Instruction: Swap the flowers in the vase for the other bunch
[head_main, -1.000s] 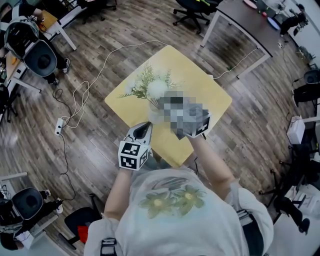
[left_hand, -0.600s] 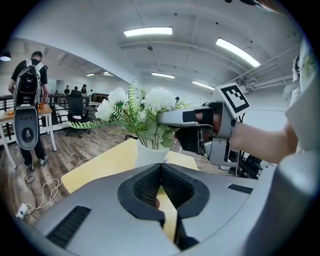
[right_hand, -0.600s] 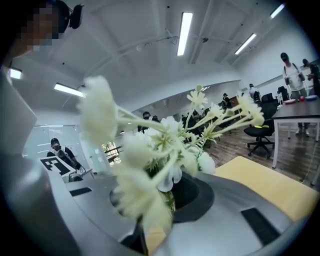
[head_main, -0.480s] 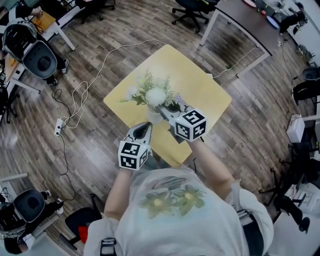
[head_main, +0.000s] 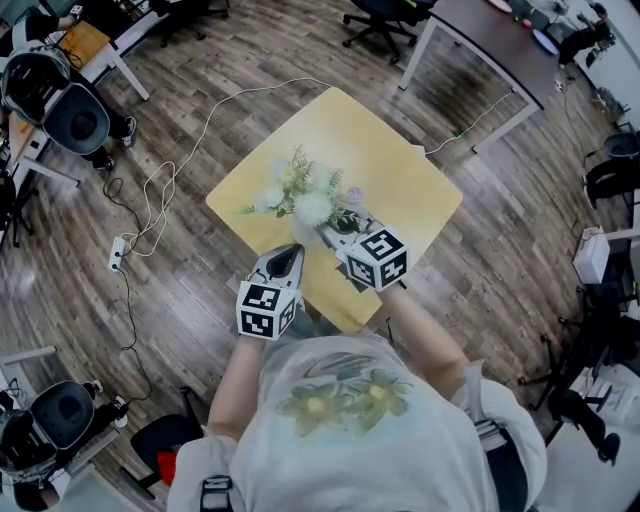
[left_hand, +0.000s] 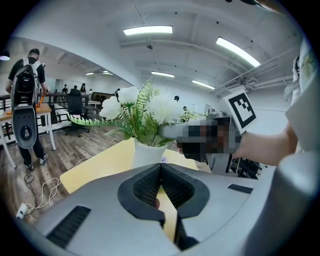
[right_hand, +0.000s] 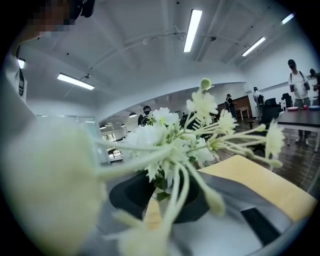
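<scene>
So the right gripper (right_hand: 161, 197) is clamped on the stems of a bunch of flowers (head_main: 300, 195). In the right gripper view pale stalks run straight through the narrow gap between its jaws, and white and cream heads fan out above them, some so close to the lens they're just blur. From the left gripper view that bunch sits in a white vase (left_hand: 147, 154), with the right gripper's nose in against the stems at about rim height on the vase's right side. There's a fern frond (left_hand: 90, 121) sticking out low to the left, too. The left gripper (left_hand: 161, 172) is fully clenched, jaws pressed together with nothing between them, just a sliver of yellow tabletop showing below. It points at the vase from the person's side and isn't touching it. In the head view the vase and flowers stand toward the near half of the square yellow table (head_main: 390, 160), both marker cubes just in front of the person's chest. Around that is wood-look floor, a white cable (head_main: 180, 165) snaking off to the left, and a grey table (head_main: 480, 40) further back. I can't spot a second bunch lying anywhere.
</scene>
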